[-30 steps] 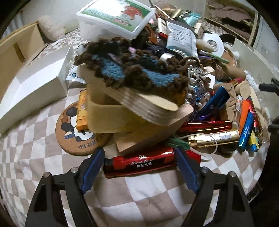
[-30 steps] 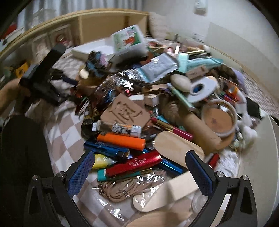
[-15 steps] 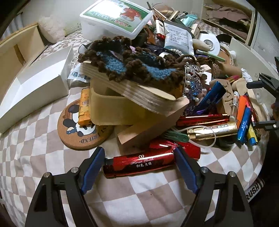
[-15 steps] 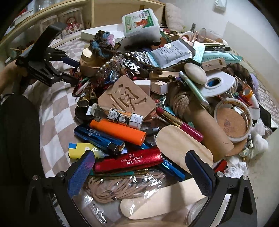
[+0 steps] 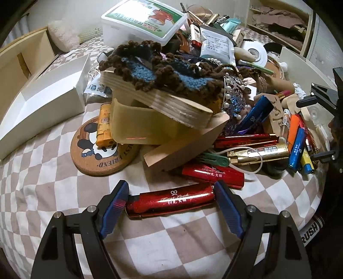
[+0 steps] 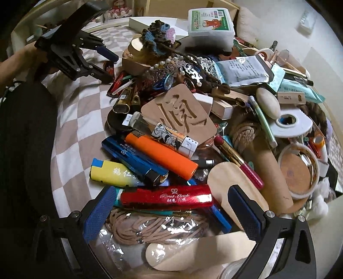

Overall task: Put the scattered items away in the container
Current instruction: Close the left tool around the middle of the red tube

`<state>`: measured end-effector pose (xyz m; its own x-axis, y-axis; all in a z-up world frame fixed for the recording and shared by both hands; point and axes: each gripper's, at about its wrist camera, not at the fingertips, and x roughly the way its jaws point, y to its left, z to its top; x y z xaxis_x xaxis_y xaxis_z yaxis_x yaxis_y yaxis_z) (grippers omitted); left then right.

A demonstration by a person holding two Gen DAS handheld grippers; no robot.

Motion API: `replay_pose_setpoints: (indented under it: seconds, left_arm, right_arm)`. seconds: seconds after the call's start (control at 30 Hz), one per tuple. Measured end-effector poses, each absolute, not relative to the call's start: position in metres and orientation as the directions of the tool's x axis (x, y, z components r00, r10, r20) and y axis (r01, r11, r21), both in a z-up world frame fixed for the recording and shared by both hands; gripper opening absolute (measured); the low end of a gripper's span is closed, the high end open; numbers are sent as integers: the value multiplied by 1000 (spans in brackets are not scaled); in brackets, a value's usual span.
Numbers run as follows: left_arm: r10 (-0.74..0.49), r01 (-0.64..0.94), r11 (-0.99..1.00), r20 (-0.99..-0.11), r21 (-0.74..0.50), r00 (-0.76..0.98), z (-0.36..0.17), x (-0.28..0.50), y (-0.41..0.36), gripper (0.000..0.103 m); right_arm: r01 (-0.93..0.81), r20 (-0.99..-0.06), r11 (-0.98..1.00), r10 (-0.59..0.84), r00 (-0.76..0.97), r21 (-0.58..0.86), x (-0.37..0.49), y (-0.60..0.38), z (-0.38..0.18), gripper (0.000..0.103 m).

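Note:
A big pile of small items lies on a checkered cloth. My left gripper (image 5: 170, 200) is shut on a red glitter lighter (image 5: 171, 200), holding it by its two ends just in front of the pile. It also shows in the right wrist view (image 6: 107, 66). My right gripper (image 6: 171, 206) is open, its blue pads on either side of another red glitter lighter (image 6: 166, 197) that lies on the pile's near edge. An open white box (image 5: 42, 103) stands at the left of the pile.
The pile holds a wooden block with a crocheted piece (image 5: 158, 70), a panda cork coaster (image 5: 103, 148), a white lidded tub (image 5: 143, 20), an orange lighter (image 6: 160, 156), a carved wooden tile (image 6: 180, 113), a tape roll (image 6: 291, 124). Wooden shelving stands behind.
My left gripper has drawn the red lighter back from the pile towards me. My right gripper has come lower and closer over the other red lighter.

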<state>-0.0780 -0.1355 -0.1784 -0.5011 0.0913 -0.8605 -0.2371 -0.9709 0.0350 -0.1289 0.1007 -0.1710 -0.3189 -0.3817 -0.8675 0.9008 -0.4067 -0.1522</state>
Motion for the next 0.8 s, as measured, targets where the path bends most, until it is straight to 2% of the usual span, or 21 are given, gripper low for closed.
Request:
replay_pose_setpoints:
  seconds: [0.1, 0.33, 0.4, 0.47, 0.8]
  left_arm:
    - [99, -243, -970, -862, 29, -498, -176, -110, -158, 82]
    - [102, -238, -971, -861, 22, -499, -177, -107, -156, 82]
    - [102, -237, -971, -860, 23, -500, -177, -107, -156, 82]
    - [101, -236, -972, -859, 24, -501, -177, -106, -156, 82]
    - [95, -231, -973, -859, 28, -503, -180, -113, -155, 82]
  right_arm:
    - [909, -878, -396, -381, -289, -127, -133, 98, -173, 103]
    - [906, -880, -411, -388, -272, -99, -132, 99, -175, 101]
    - [906, -878, -415, -400, -262, -82, -130, 99, -175, 89]
    - [903, -877, -424, -405, -258, -70, -127, 99, -174, 84]
    - [878, -873, -474, -402, -276, -60, -124, 100, -173, 84]
